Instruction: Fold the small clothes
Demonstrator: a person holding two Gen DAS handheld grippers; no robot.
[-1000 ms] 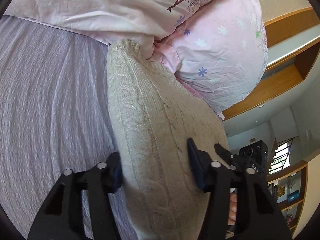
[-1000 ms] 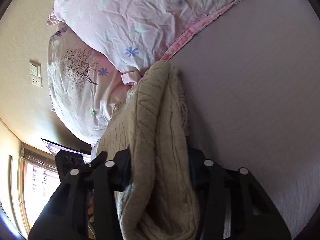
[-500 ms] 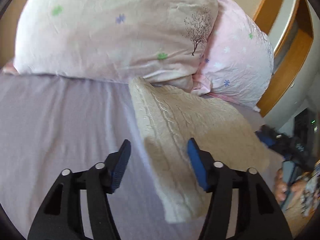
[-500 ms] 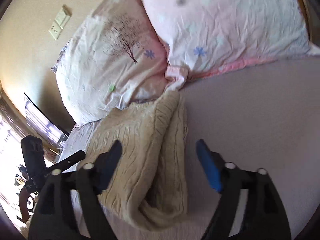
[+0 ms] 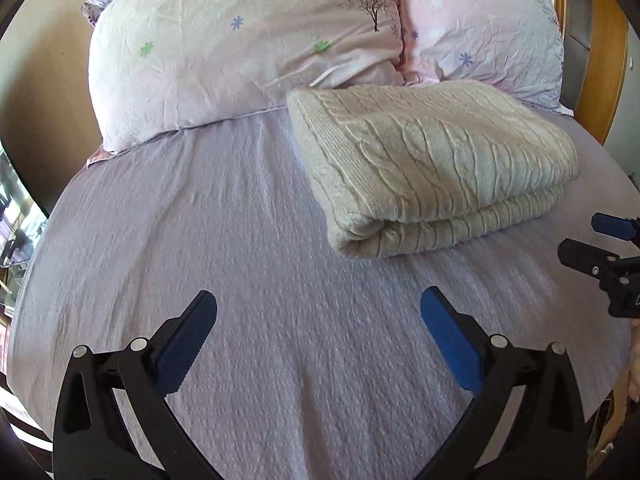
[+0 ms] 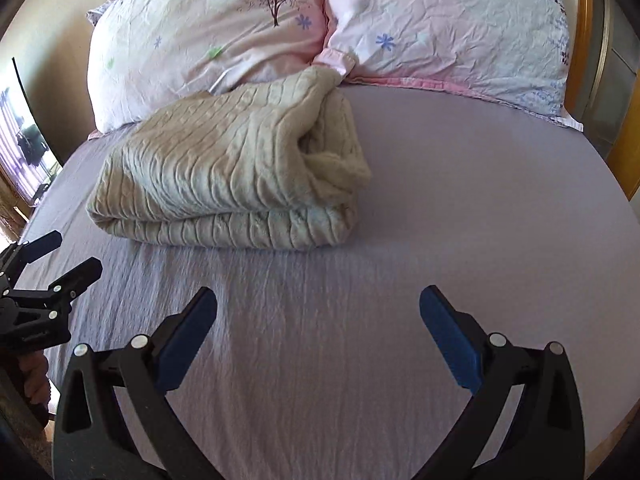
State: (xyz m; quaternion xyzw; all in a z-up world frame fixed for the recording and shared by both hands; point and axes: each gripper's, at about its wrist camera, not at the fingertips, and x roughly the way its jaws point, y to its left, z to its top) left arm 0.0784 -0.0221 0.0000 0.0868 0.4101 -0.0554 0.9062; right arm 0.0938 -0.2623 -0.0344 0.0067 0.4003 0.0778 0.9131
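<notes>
A cream cable-knit sweater [image 5: 432,160] lies folded in a thick bundle on the lilac bed sheet [image 5: 240,280], its far edge against the pillows. It also shows in the right wrist view [image 6: 224,172]. My left gripper [image 5: 318,332] is open and empty, well back from the sweater's near edge. My right gripper [image 6: 318,332] is open and empty, also back from the sweater. The right gripper shows at the right edge of the left wrist view [image 5: 600,244]; the left gripper shows at the left edge of the right wrist view [image 6: 48,264].
Two pink flowered pillows [image 5: 240,48] [image 5: 480,28] stand against the headboard behind the sweater. A wooden headboard [image 5: 600,60] runs at the far right. A beige wall [image 6: 48,8] and a bright window [image 6: 24,152] lie to the left.
Both grippers let go of the sweater, opened wide and pulled back from it. The folded sweater now rests on the bed by the pillows.
</notes>
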